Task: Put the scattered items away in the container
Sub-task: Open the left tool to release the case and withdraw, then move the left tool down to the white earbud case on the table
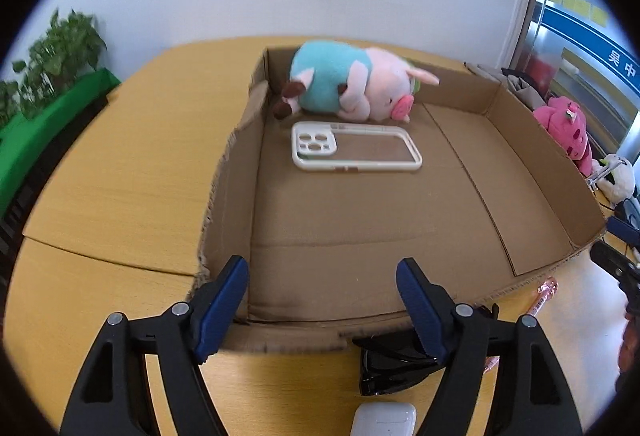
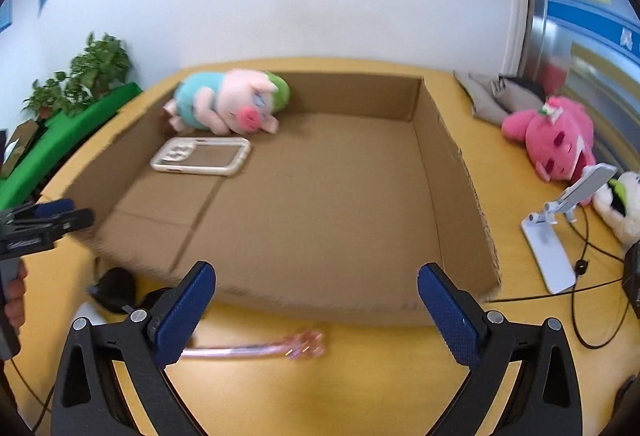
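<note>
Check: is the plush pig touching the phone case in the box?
Cannot tell. In the left wrist view, the plush pig borders the phone case top edge; no plain gap or contact.

The earbud case (image 1: pixel 385 418) is cut off below; the pink pen (image 2: pixel 256 348) is motion-blurred.

A: Where does each wrist camera sit?
B: Both sit close above the worktop's (image 1: pixel 120 196) near edge, angled downward. The left views the cardboard box (image 1: pixel 360 220) from its left corner, the right from its right.
A: Shared area?
B: The box interior.
</note>
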